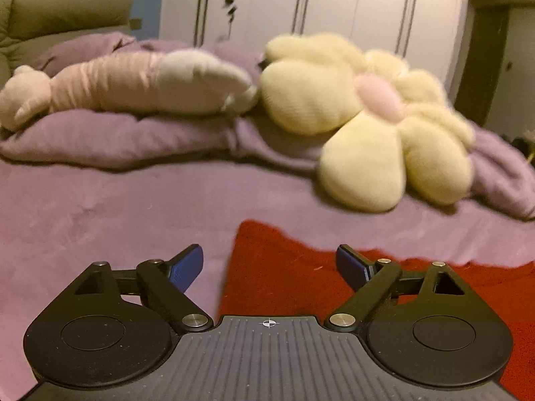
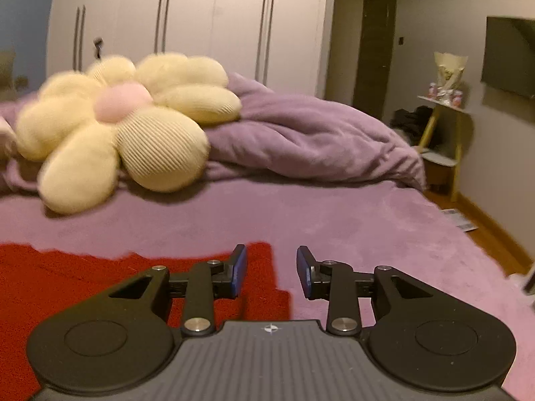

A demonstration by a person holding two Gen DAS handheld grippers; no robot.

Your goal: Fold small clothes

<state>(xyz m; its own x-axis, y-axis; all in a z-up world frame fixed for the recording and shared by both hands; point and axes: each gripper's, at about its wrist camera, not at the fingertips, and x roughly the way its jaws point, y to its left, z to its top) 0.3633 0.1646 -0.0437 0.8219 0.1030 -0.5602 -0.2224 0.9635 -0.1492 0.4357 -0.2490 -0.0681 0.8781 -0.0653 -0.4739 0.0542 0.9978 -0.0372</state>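
A red garment (image 1: 287,277) lies flat on the purple bedspread (image 1: 110,207). My left gripper (image 1: 269,265) hangs over its left edge, open wide, blue pads apart and nothing pinched between them. In the right wrist view the same red garment (image 2: 77,277) spreads across the lower left. My right gripper (image 2: 271,272) sits over the garment's right edge, jaws parted by a narrower gap, with no cloth between the pads. The near part of the garment is hidden under both gripper bodies.
A cream flower cushion (image 1: 367,117) with a pink centre and a pale pink plush toy (image 1: 127,83) rest on a bunched purple duvet (image 2: 307,133) at the back. White wardrobe doors (image 2: 200,16) stand behind. The bed's right edge drops to a wooden floor (image 2: 491,234) by a small shelf (image 2: 444,127).
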